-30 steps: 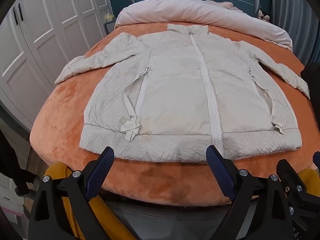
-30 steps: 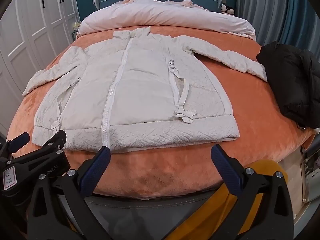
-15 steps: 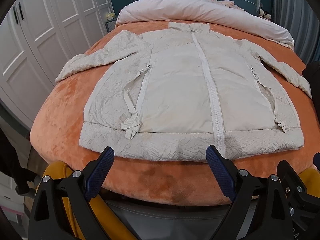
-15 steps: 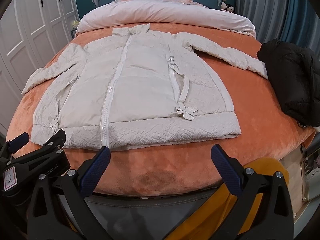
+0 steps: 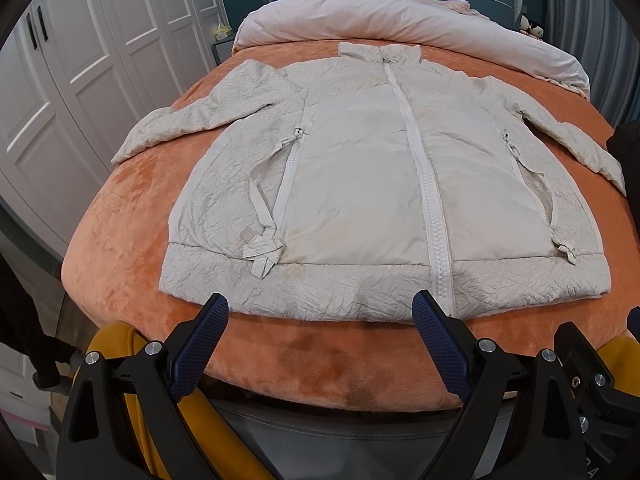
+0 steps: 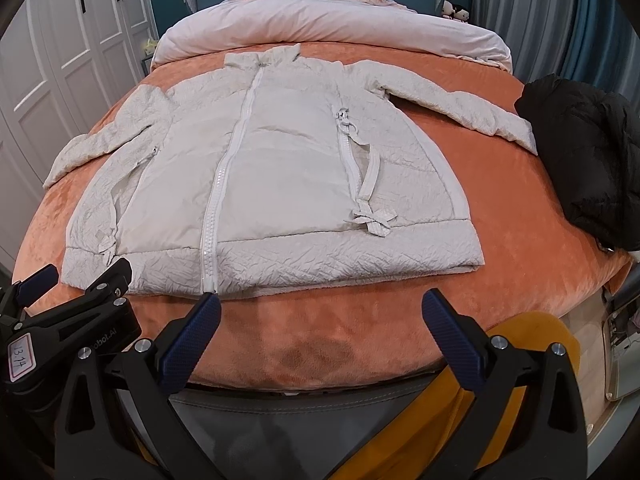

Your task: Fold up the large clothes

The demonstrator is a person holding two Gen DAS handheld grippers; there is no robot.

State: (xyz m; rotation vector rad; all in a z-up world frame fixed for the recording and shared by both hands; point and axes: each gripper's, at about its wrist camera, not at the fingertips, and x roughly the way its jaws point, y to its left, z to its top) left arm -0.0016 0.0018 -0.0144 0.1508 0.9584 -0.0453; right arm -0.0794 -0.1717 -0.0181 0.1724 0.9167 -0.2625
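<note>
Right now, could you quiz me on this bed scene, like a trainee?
1. True or false: the white jacket lies spread out flat, zipped up, on the orange blanket.
2. Which dark thing lies near the jacket's sleeve in the right wrist view? A. black jacket B. suitcase C. cat
3. Fill in: the left gripper and the right gripper are both ____.

Key: 1 true; 2 A; 3 open
</note>
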